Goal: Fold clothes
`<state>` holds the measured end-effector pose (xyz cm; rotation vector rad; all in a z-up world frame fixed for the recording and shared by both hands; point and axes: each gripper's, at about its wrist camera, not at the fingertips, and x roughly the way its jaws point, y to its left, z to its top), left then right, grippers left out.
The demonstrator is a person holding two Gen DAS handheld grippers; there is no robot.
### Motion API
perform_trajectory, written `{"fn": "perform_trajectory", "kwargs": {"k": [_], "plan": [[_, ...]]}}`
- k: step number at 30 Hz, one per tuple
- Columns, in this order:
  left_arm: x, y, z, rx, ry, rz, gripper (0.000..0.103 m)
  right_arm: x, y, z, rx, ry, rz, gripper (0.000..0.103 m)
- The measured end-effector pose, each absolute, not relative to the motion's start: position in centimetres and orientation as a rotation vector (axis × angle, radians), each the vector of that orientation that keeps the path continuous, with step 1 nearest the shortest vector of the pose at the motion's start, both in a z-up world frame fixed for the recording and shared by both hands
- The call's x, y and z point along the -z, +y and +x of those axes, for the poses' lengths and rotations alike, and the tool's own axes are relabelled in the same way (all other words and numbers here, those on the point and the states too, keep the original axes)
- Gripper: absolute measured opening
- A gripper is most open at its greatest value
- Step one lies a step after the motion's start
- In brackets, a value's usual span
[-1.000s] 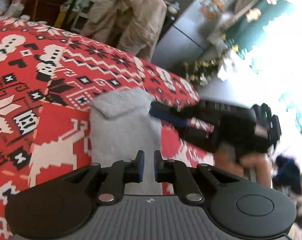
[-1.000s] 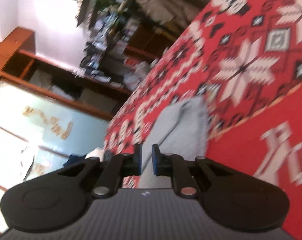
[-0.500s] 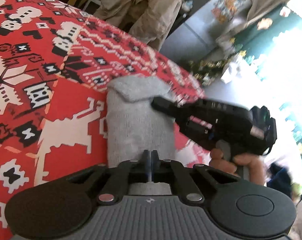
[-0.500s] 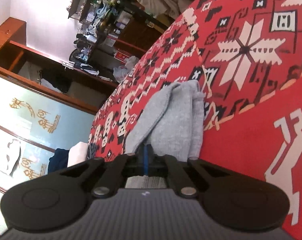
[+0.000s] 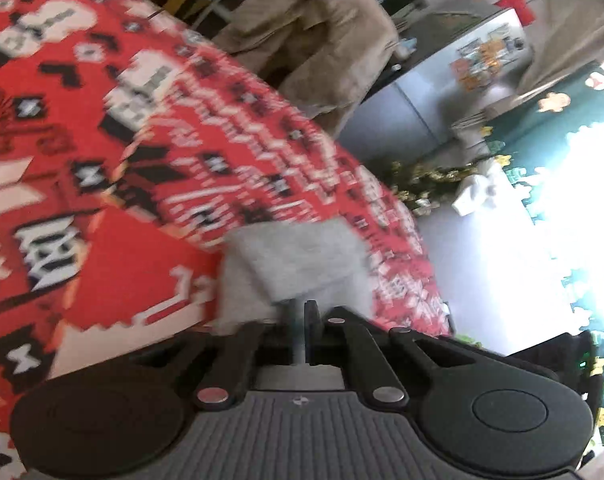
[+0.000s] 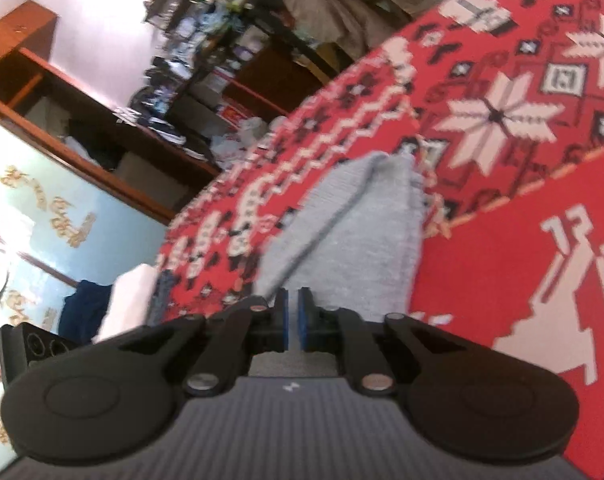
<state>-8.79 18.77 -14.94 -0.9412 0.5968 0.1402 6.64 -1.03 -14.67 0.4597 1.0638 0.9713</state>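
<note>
A small grey knit garment lies on a red patterned blanket, its far end folded back over itself. My left gripper is shut on the garment's near edge. In the right wrist view the same grey garment runs away from my right gripper as a long doubled strip. That gripper's blue pads pinch the near end. A black part of the other gripper shows at the lower right edge of the left view and the lower left of the right view.
The red blanket covers the whole work surface. A beige coat hangs on a chair behind it, beside a grey fridge. Cluttered wooden shelves stand beyond the edge, with a blue and white clothes pile below.
Both grippers went from slightly open to shut on the grey garment's near end. In the left view the right gripper slid from mid-frame out to the lower right edge, and the garment's fold came closer.
</note>
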Motion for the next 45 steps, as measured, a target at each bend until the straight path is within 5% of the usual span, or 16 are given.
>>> {"fn": "perform_trajectory", "kwargs": {"k": [14,29,31,41,45], "plan": [[12.9,21.6,-9.5,-0.048,0.448,-1.02,0.005,14.5,-4.5,8.9,-0.982,1.044,0.658,0.009],[15.7,21.9,-7.3,-0.125,0.548,-1.005,0.002,17.1,-4.0,10.5,-0.886,1.078,0.694,0.0],[15.0,21.6,-7.7,-0.121,0.534,-0.993,0.003,16.8,-5.0,10.3,-0.87,1.066,0.711,0.008],[13.5,17.0,-9.2,-0.048,0.617,-0.852,0.004,16.2,-3.4,6.4,-0.986,1.146,0.659,0.009],[14.7,17.5,-9.9,-0.063,0.641,-0.881,0.003,17.0,-3.8,6.0,-0.929,1.168,0.64,0.0]]}}
